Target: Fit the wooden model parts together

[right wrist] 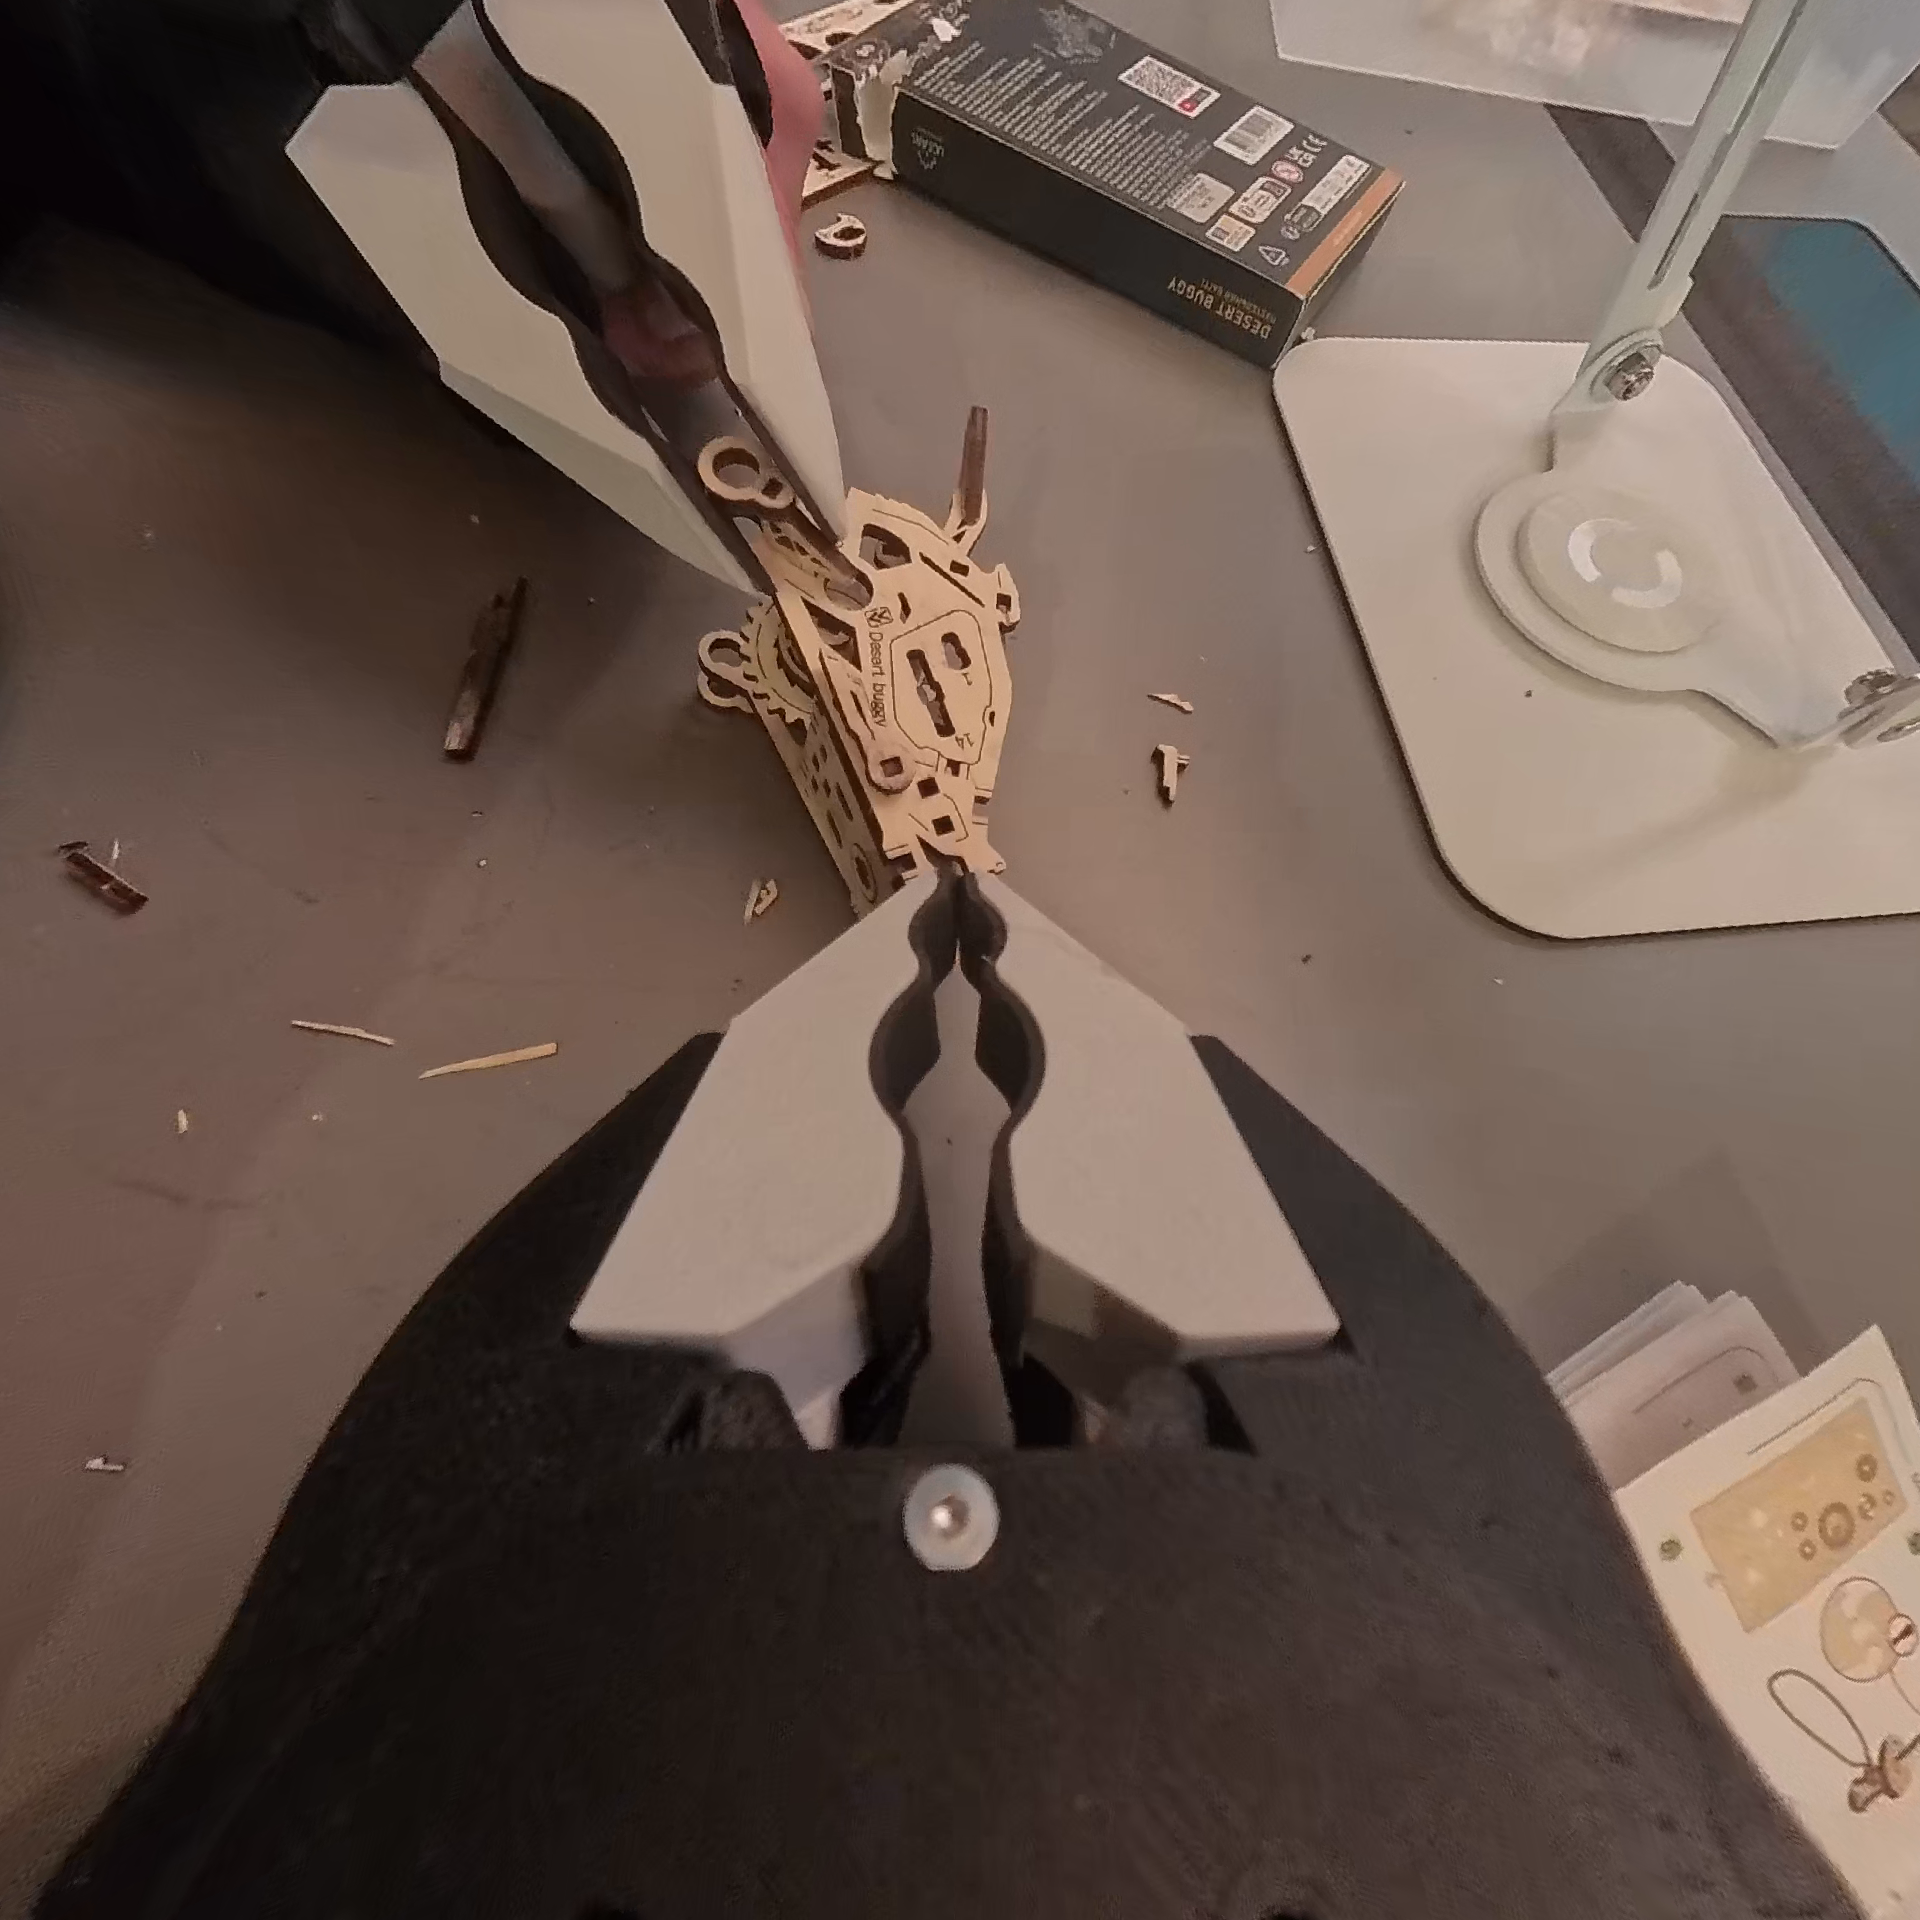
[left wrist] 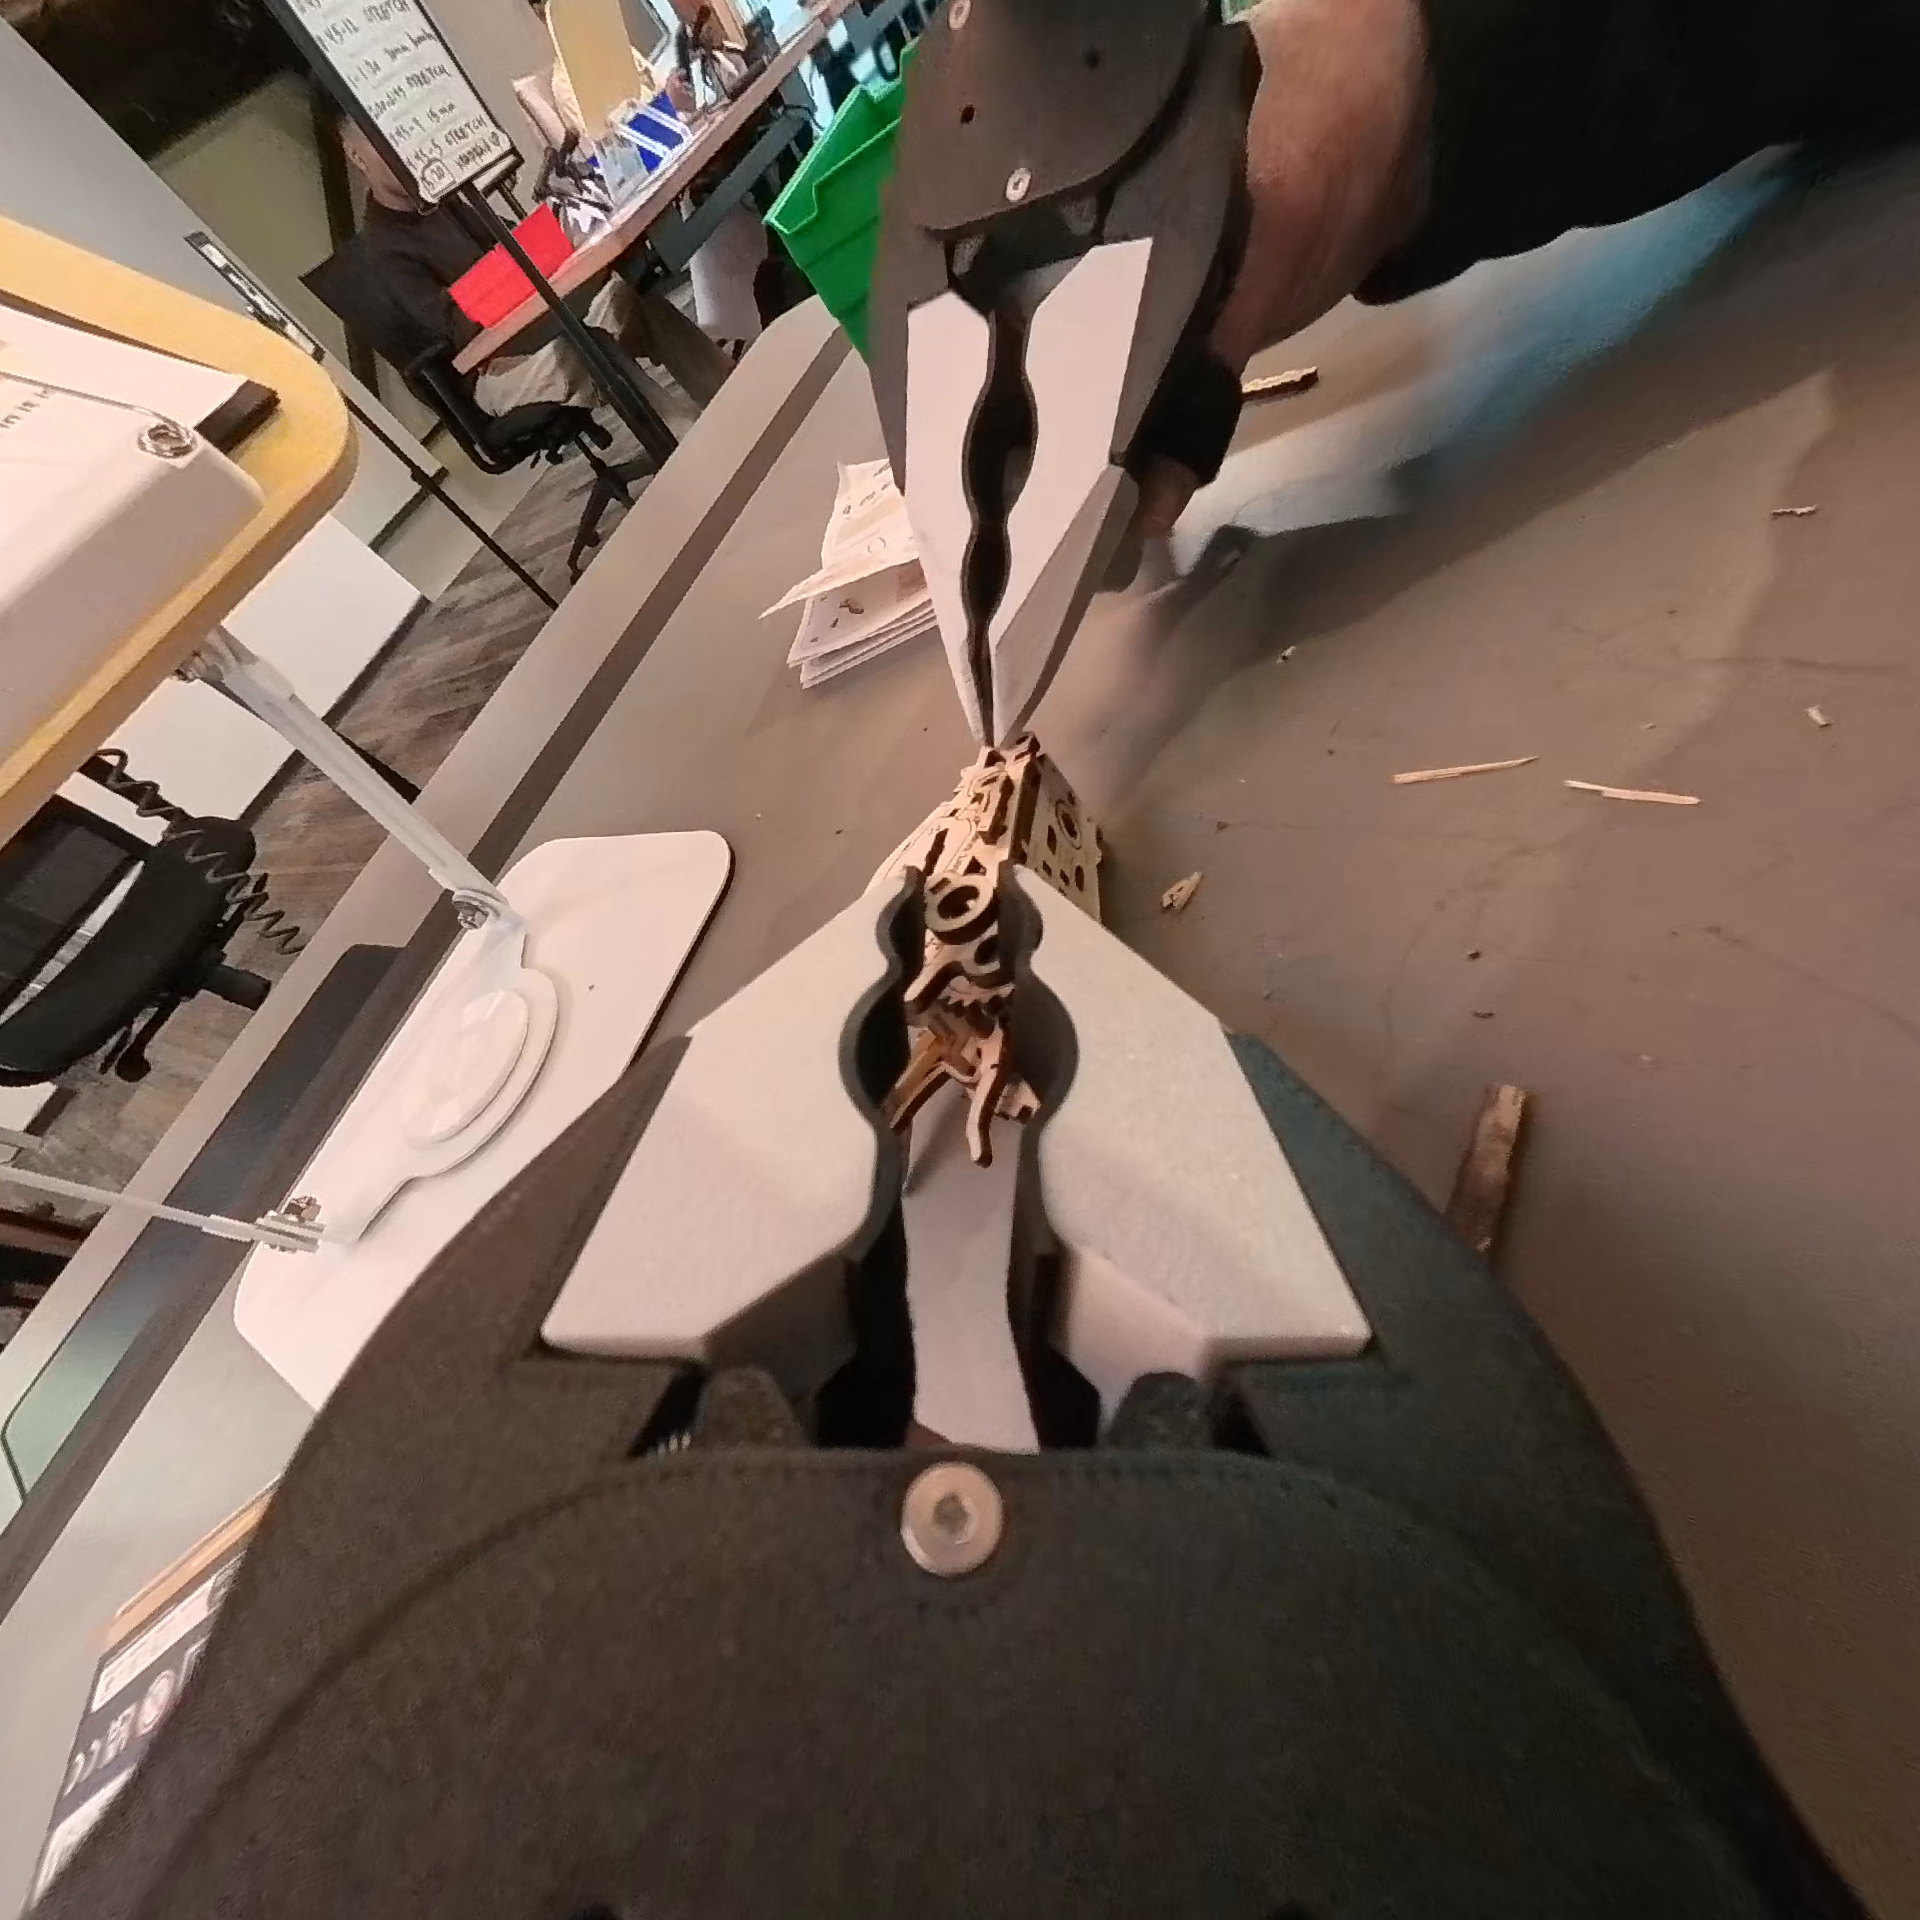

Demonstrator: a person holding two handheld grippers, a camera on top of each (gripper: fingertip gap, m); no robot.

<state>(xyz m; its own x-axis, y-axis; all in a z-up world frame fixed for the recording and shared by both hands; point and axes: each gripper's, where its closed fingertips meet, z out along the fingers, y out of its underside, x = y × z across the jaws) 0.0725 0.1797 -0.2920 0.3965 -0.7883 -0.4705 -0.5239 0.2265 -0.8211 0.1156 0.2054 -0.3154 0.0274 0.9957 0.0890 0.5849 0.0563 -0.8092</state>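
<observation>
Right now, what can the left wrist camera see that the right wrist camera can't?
Only the left wrist view shows the green bin, the whiteboard and a seated person. Only the right wrist view shows the black box and the loose ring-shaped piece. Both show the wooden model on the grey table, the left claw clamped on it, the right claw closed at its other end, and the booklet.

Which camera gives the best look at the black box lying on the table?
The right wrist view. The black box lies there in full at the top, beyond the wooden model, its printed side facing up. The left wrist view shows only a dark printed corner at its lower left edge, which may be that box; I cannot tell.
</observation>
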